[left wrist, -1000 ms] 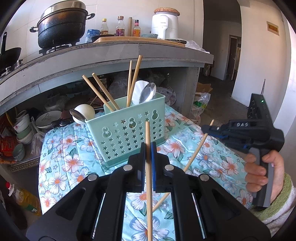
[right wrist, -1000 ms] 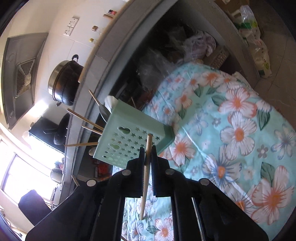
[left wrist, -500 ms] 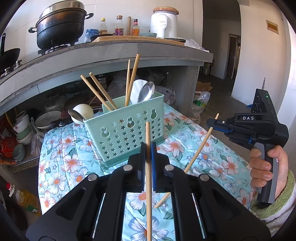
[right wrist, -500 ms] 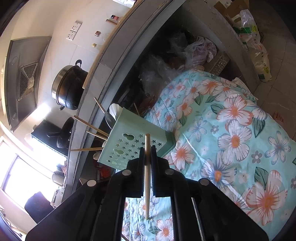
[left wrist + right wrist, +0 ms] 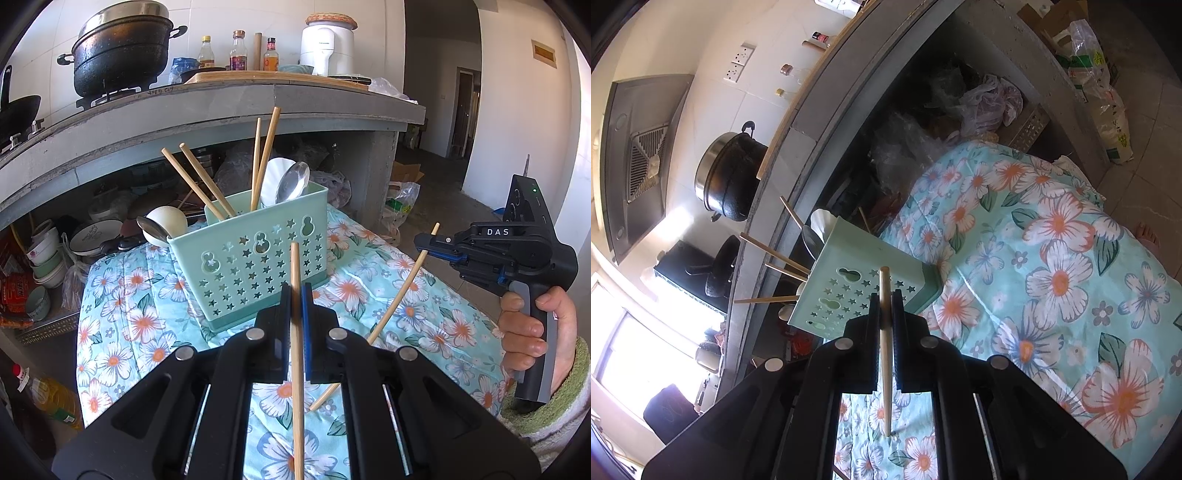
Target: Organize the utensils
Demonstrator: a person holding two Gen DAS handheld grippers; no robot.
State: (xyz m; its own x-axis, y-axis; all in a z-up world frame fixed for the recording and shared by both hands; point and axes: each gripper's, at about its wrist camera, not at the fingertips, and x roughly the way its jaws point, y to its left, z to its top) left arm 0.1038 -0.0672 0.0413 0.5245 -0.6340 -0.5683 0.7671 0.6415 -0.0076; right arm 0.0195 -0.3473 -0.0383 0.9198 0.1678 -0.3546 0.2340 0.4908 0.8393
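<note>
**A:** Left gripper (image 5: 294,295) is up over the floral cloth (image 5: 140,317), jaws pinched tight on a wooden chopstick (image 5: 296,354) that runs straight up between the fingers.

**B:** And just beyond its tip, the mint basket (image 5: 255,258) stands on that cloth, with four chopsticks, a steel spoon (image 5: 293,181) and a white spoon (image 5: 271,177) poking out of it.

**A:** Over on the right, the right gripper (image 5: 424,243) in the person's hand (image 5: 532,332), clear of the basket, jaws clamped near the top of a second chopstick (image 5: 391,306) slanting down towards the cloth.

**B:** Its own camera agrees: right gripper (image 5: 885,306) closed on that stick (image 5: 886,354), the basket (image 5: 864,291) dead ahead, tilted in the view.
</note>
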